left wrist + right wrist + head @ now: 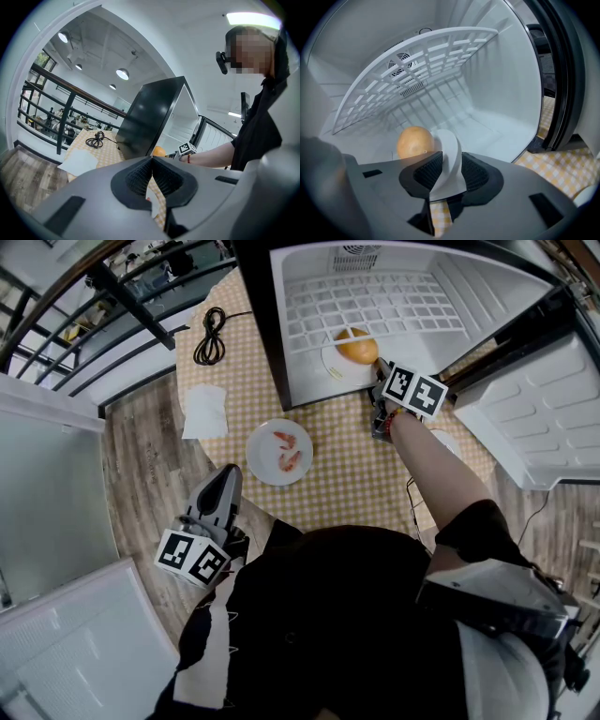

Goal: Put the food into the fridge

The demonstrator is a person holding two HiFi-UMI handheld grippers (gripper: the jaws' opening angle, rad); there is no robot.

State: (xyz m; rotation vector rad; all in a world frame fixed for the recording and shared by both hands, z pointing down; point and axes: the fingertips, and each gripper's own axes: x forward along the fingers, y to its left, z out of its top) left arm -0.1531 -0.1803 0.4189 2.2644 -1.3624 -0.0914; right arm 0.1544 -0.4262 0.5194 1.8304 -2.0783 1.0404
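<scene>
A round orange-brown food (pixel 357 346) lies on a white plate (pixel 330 367) inside the open white fridge (pixel 487 296), under its wire shelf (pixel 417 61). My right gripper (pixel 379 371) reaches into the fridge mouth. In the right gripper view the plate's rim (pixel 449 150) stands between the pads of this gripper (pixel 449 171), which look loose on it, and the food (pixel 415 142) sits just beyond. A second plate (pixel 258 460) with pink shrimp (pixel 289 451) rests on the checked table. My left gripper (pixel 225 482) hangs shut and empty off the table's near-left edge, its jaws (pixel 151 171) meeting.
The fridge door (pixel 544 418) stands swung open at the right. A coiled black cable (pixel 210 334) and a white napkin (pixel 204 411) lie on the table's left side. Wooden floor and a dark railing (pixel 141 306) lie left of the table.
</scene>
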